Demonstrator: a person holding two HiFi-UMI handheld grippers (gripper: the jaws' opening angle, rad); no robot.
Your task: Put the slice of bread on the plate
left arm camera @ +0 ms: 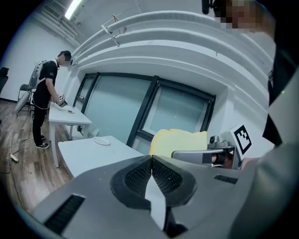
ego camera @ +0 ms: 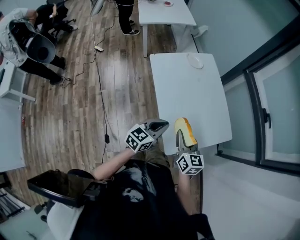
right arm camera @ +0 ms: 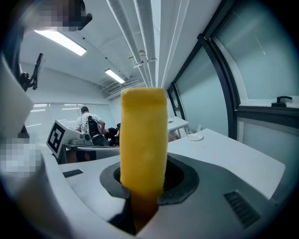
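Observation:
My right gripper (ego camera: 182, 140) is shut on a yellow slice of bread (ego camera: 186, 131) and holds it upright over the near end of the white table (ego camera: 187, 98). In the right gripper view the slice (right arm camera: 144, 140) stands on edge between the jaws (right arm camera: 142, 186). A small white plate (ego camera: 195, 61) sits at the table's far end, well ahead of both grippers; it also shows in the left gripper view (left arm camera: 102, 141) and the right gripper view (right arm camera: 195, 137). My left gripper (ego camera: 160, 125) hovers just left of the bread, shut and empty, with its pads (left arm camera: 152, 170) meeting.
A second white table (ego camera: 164, 11) stands beyond the first, with a person beside it (ego camera: 125, 16). Another person (ego camera: 23, 42) crouches at far left. A cable (ego camera: 101, 84) runs along the wooden floor. A glass wall (ego camera: 276, 108) lines the right side.

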